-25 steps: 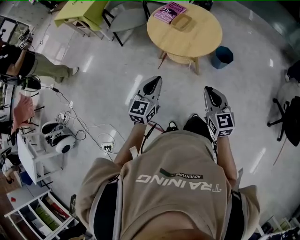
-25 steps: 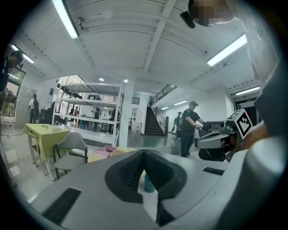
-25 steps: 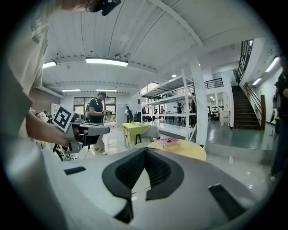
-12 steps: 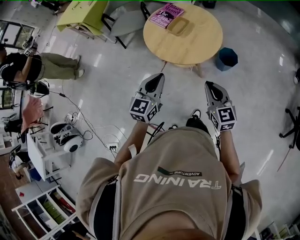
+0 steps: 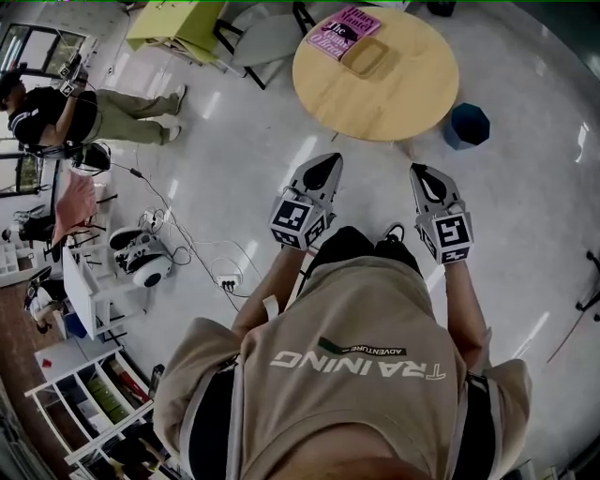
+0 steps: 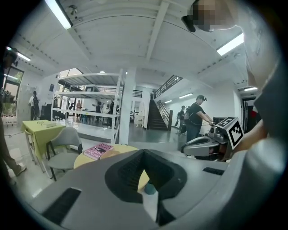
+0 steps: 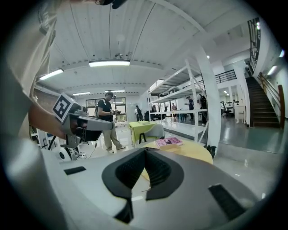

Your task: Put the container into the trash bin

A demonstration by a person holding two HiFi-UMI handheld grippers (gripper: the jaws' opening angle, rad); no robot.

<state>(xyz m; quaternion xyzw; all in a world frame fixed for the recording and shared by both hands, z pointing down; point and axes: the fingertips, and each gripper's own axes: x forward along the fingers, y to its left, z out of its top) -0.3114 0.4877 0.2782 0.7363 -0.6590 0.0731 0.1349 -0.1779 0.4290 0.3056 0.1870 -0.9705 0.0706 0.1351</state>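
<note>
**Both grippers closed and empty, short of the round table that held the container**

Nearest, the left gripper (image 5: 327, 165) and the right gripper (image 5: 419, 174) were held out side by side, apart from each other, over bare floor on the near side of the round pale wooden table (image 5: 403, 103). Each gripper's jaws met tip to tip with nothing between them. Both pointed toward the table, their tips short of its near edge.

The glossy light grey floor (image 5: 525, 216) lay open between the grippers and the table, and on to the table's right. To the table's near left the floor was cluttered. A white power strip (image 5: 228, 279) with trailing cables lay there, and a rounded white and black machine (image 5: 141, 258) sat further left.

The dark blue faceted trash bin (image 5: 469, 125) stood on the floor just beside the table's near right edge.

The shallow tan rectangular container (image 5: 366, 56), with rounded corners, lay flat on the far left part of the tabletop, just beside a pink book (image 5: 345, 31). Whether the two touched could not be told. Its long axis ran slantwise from near left to far right, roughly along the book's near edge. The width of the tabletop separated it from the bin.

Beyond the table's far left edge stood a grey chair (image 5: 262, 37), and further left a yellow-green table (image 5: 178, 19). A person in a black top and olive trousers (image 5: 94, 112) stood well to the left.
</note>
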